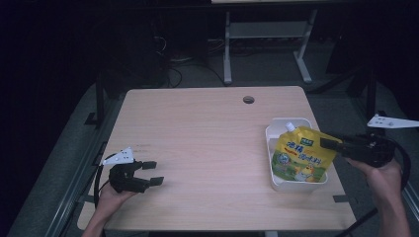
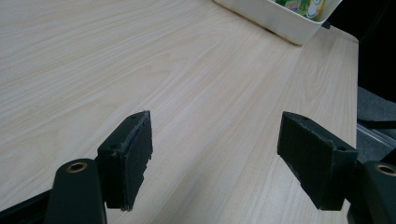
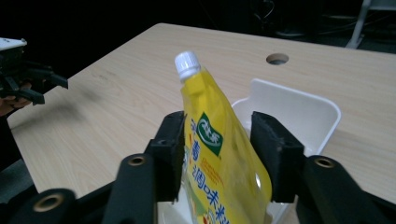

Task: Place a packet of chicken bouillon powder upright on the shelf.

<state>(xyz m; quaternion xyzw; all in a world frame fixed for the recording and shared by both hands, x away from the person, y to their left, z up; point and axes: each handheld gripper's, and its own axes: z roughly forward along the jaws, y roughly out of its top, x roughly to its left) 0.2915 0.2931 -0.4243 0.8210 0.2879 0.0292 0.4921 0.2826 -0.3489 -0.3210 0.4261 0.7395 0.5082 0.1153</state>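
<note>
One yellow pouch (image 3: 219, 154) in one white bin (image 1: 274, 148), right claw (image 3: 219, 154) clamping it; left claw (image 2: 215, 161) wide, empty.

Print on the yellow spouted plastic pouch (image 3: 219, 154)

Between the right claw's (image 3: 215, 154) jaws: a green logo patch and green Chinese characters, reading roughly "调味料"; finer print is illegible.

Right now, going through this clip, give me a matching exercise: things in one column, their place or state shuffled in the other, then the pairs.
Things:
1. left gripper
2. right gripper
3. yellow pouch
4. round hole

Place or state:
A. in the white bin, spout up
B. open over bare tabletop
C. far edge of the table
D. jaws on either side of the pouch

Pairs: 1-B, 2-D, 3-A, 4-C
</note>
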